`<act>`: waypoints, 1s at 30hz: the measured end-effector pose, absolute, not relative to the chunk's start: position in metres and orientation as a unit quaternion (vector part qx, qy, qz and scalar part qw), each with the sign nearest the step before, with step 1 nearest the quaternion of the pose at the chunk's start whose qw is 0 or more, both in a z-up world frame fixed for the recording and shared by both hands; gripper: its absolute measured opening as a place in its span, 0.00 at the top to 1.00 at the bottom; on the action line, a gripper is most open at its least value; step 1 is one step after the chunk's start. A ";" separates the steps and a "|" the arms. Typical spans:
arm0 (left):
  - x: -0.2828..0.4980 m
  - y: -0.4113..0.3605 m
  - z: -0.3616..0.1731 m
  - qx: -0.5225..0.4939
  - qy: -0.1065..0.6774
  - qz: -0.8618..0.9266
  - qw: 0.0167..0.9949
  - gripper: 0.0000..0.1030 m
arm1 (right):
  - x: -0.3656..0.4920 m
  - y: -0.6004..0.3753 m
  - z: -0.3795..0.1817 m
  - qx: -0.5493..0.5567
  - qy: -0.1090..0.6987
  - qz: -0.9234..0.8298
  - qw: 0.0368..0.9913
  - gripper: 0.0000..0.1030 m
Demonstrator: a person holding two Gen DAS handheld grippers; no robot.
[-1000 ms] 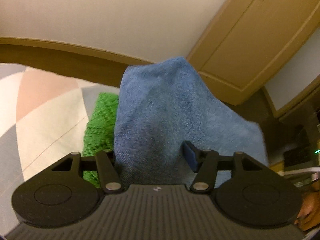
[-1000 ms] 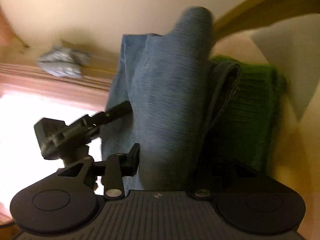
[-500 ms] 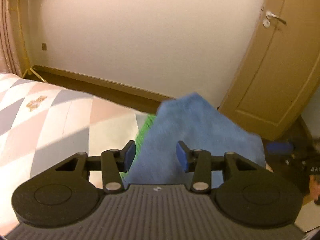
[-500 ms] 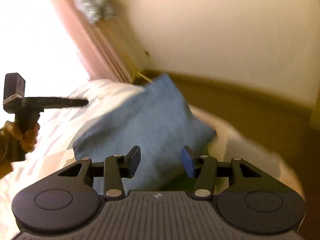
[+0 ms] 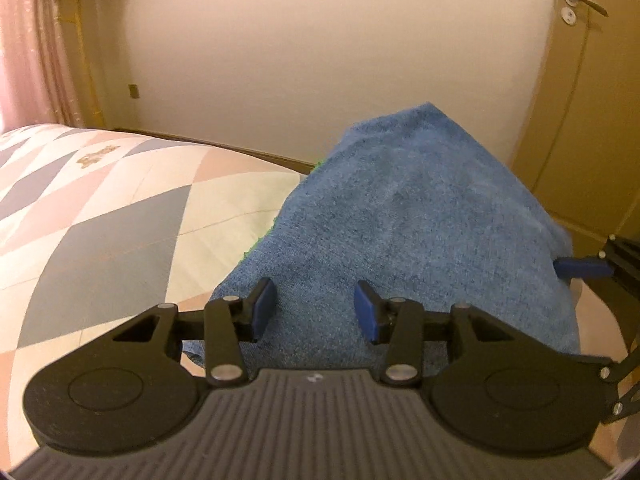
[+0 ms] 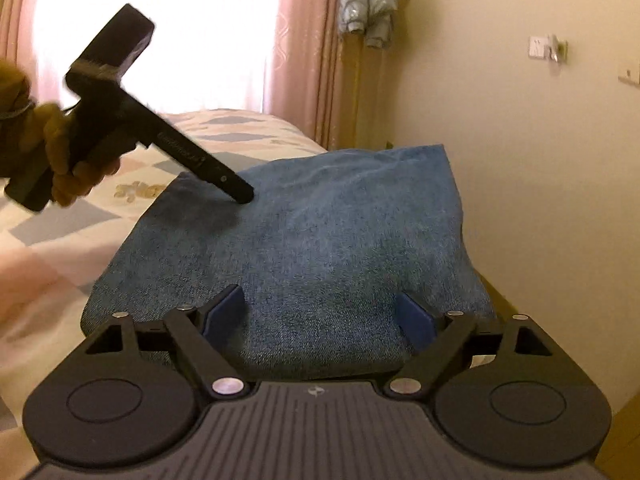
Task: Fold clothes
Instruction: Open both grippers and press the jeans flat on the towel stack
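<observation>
1. My left gripper (image 5: pixel 315 306) has its jaws parted and steady, with nothing pinched between them; the blue pads only frame the cloth lying beneath.
2. My right gripper (image 6: pixel 318 317) is opening its jaws right now. The fabric shows in the gap, but the pads do not press on it, so I am holding nothing there either.
3. The folded blue denim garment (image 6: pixel 320 240) lies flat on the patterned quilt (image 5: pixel 100 220) at the corner of the bed, near the wall. A sliver of green knit (image 5: pixel 256 246) peeks out from under its left edge, so I judge it sits on top of another folded piece.
4. From the right wrist view, my left gripper's tip (image 6: pixel 240 196) comes down at the far left part of the denim; whether it touches I cannot tell.
5. Handling, as I judge it: denim is soft yet fairly heavy and thick in layers. It should hold a crease, will not slip much, and cannot break. It will sag if lifted by one point.
6. Where to take hold: the doubled edges near me, one corner per gripper, biting through all layers so the fold does not open.
7. To neaten it, I would rather press on the top than pinch.
</observation>
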State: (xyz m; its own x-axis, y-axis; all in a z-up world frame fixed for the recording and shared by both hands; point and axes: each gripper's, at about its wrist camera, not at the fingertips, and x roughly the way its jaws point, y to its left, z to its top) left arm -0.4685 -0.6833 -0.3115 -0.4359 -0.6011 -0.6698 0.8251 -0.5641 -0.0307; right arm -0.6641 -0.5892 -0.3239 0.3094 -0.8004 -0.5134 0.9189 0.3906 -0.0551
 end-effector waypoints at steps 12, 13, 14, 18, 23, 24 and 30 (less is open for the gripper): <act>-0.471 -0.569 -0.287 0.252 0.242 -0.835 0.424 0.64 | -0.692 -0.562 -0.283 0.198 0.212 -0.544 0.787 0.58; -0.473 -0.565 -0.295 0.255 0.244 -0.832 0.428 0.64 | -0.694 -0.566 -0.290 0.203 0.222 -0.542 0.784 0.59; -0.476 -0.560 -0.303 0.256 0.237 -0.830 0.435 0.64 | -0.694 -0.567 -0.298 0.195 0.229 -0.541 0.785 0.59; -0.481 -0.551 -0.323 0.245 0.231 -0.821 0.460 0.58 | -0.704 -0.568 -0.315 0.195 0.217 -0.531 0.795 0.59; -0.483 -0.553 -0.311 0.254 0.237 -0.803 0.484 0.57 | -0.697 -0.572 -0.311 0.189 0.235 -0.520 0.799 0.58; -0.484 -0.553 -0.305 0.256 0.236 -0.801 0.488 0.59 | -0.697 -0.576 -0.305 0.200 0.241 -0.515 0.798 0.58; -0.492 -0.551 -0.277 0.237 0.216 -0.805 0.498 0.64 | -0.707 -0.617 -0.262 0.227 0.196 -0.511 0.806 0.58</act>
